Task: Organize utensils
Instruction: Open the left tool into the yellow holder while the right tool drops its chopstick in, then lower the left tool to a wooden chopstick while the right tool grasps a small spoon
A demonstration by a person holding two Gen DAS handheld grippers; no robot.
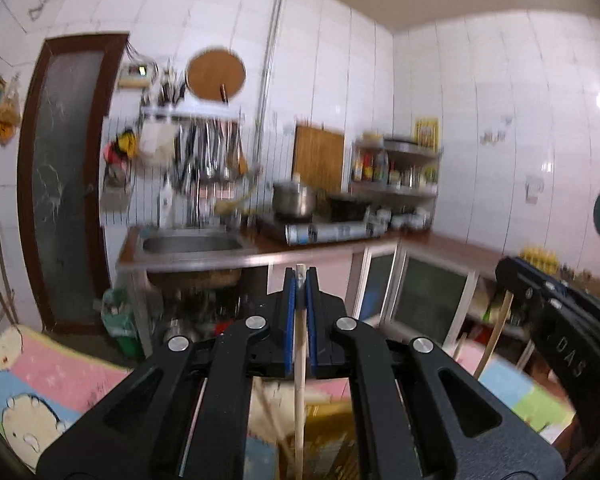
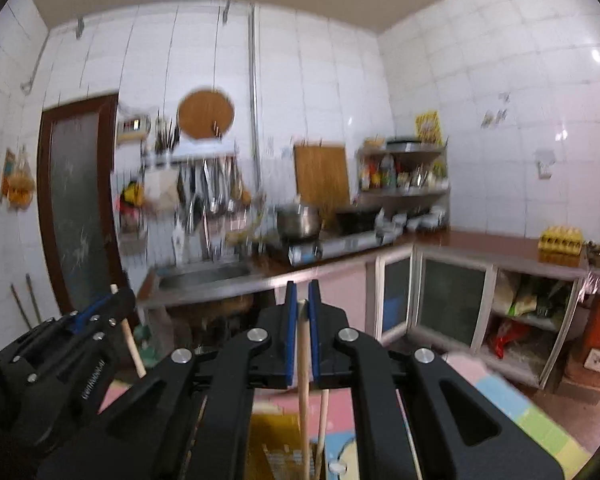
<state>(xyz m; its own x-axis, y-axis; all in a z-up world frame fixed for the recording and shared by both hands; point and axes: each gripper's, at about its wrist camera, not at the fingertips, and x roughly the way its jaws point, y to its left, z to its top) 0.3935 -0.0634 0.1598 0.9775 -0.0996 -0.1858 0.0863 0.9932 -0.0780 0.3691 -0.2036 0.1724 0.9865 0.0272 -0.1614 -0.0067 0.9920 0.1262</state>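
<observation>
My left gripper (image 1: 300, 280) is shut on a pale wooden chopstick (image 1: 299, 364) that hangs down between its blue pads. My right gripper (image 2: 302, 294) is shut on another wooden chopstick (image 2: 303, 376), also hanging nearly upright. Each gripper shows in the other's view: the right gripper (image 1: 512, 276) at the right edge with its stick (image 1: 496, 336), the left gripper (image 2: 114, 300) at lower left with its stick (image 2: 134, 344). Both are held in the air, facing the kitchen counter. A utensil rack (image 1: 208, 152) with hanging ladles is on the far wall.
A steel sink (image 1: 192, 244) sits in the brown counter (image 2: 480, 246), with a pot (image 1: 294, 198) on a stove, a corner shelf (image 2: 404, 176) of bottles and a wooden board (image 1: 318, 156). Below lie a coloured foam mat (image 1: 52, 364) and a yellowish box (image 2: 276, 440).
</observation>
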